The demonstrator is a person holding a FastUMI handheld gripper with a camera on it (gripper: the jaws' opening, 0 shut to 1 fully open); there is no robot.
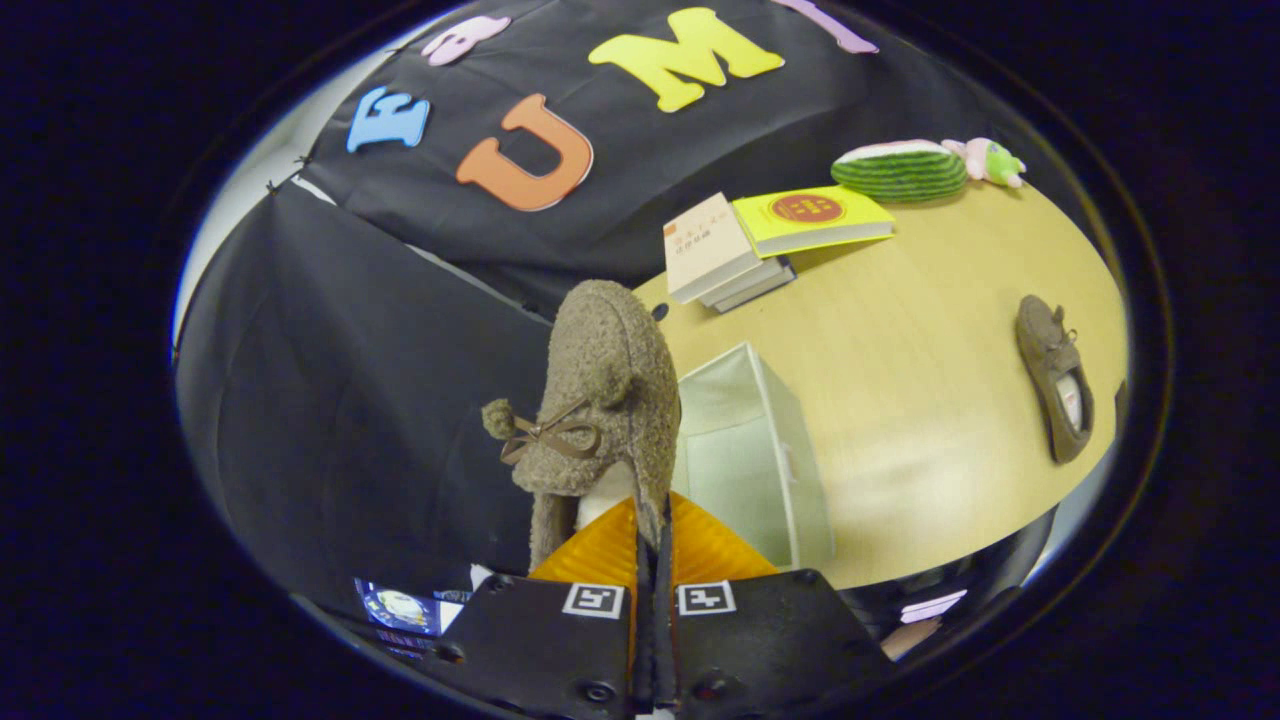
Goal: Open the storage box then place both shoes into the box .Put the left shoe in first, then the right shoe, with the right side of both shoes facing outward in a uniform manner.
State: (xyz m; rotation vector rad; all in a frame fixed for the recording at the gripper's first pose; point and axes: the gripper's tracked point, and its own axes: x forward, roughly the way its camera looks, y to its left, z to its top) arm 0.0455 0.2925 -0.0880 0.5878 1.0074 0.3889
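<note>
Claw (650,545) closed tight on the collar edge of a fuzzy brown shoe (605,390), both fingers pressing it from either side; shoe lifted off the counter (900,420), toe pointing away from the fingers, sole side toward the storage box; boucle-like woolly upper, rounded toe, thin ribbon bow with a pompom on top, pale lining at the opening. Storage box (750,460) just beyond and beside the held shoe, standing on the pale wood-grain counter; boxy, pale grey-green, fabric-looking walls, open face toward the claw, interior bare as far as visible. Second matching shoe (1055,380) lying on the counter well apart from the box, on the far side from the claw, opening up, pale insole showing. Stack of books (725,255) beyond the box near the counter's back edge; yellow-covered book (815,220) touching the stack, flat. Farther back, a striped green watermelon-slice plush (900,170) and a small pink-and-green soft toy (990,160) just beside it. Held shoe partly blocking the near edge of the box; nothing lying between box and second shoe.
</note>
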